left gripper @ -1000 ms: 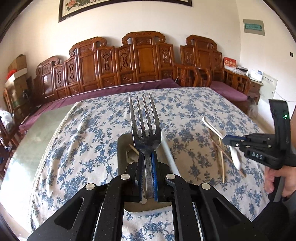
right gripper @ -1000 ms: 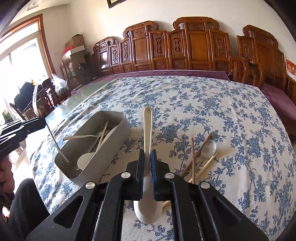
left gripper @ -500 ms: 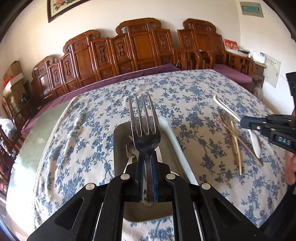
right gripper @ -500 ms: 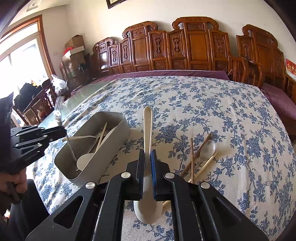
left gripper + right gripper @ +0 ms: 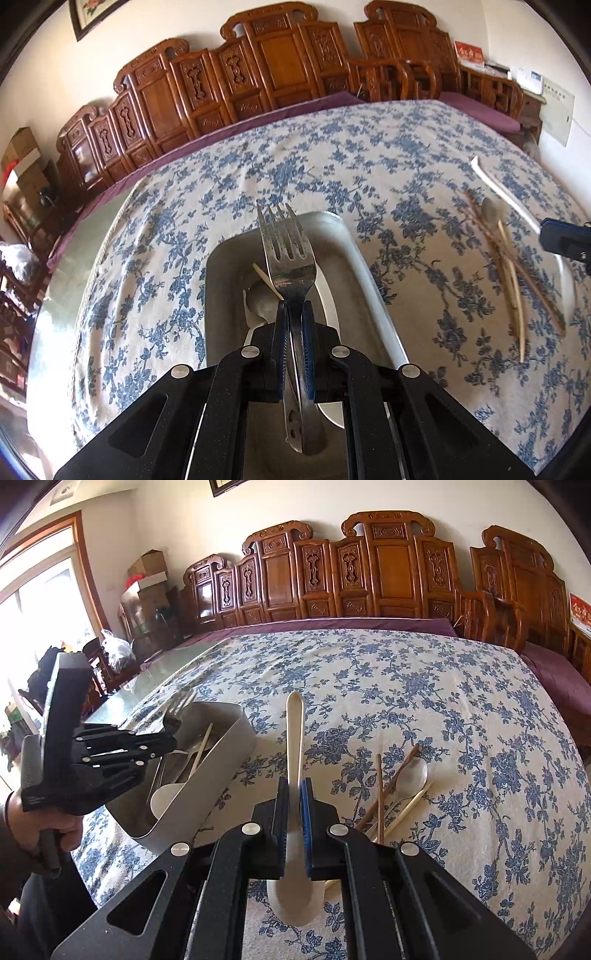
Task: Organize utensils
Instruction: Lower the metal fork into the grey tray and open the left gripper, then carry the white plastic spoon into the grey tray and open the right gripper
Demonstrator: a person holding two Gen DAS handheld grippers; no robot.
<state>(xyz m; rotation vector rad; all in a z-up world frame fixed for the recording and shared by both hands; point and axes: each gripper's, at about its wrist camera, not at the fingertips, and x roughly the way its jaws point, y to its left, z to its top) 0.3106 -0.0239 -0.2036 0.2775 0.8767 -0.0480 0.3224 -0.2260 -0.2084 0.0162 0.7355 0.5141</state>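
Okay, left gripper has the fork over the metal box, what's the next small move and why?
Probably lower the left gripper a little and open it. It is shut on the fork, which hangs over the open metal box where a white spoon and chopstick already lie.

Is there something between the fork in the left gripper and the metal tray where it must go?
Nothing visible blocks it. The left gripper holds the fork directly over the open metal tray. The tray already holds a white spoon and a chopstick, but space remains beside them.
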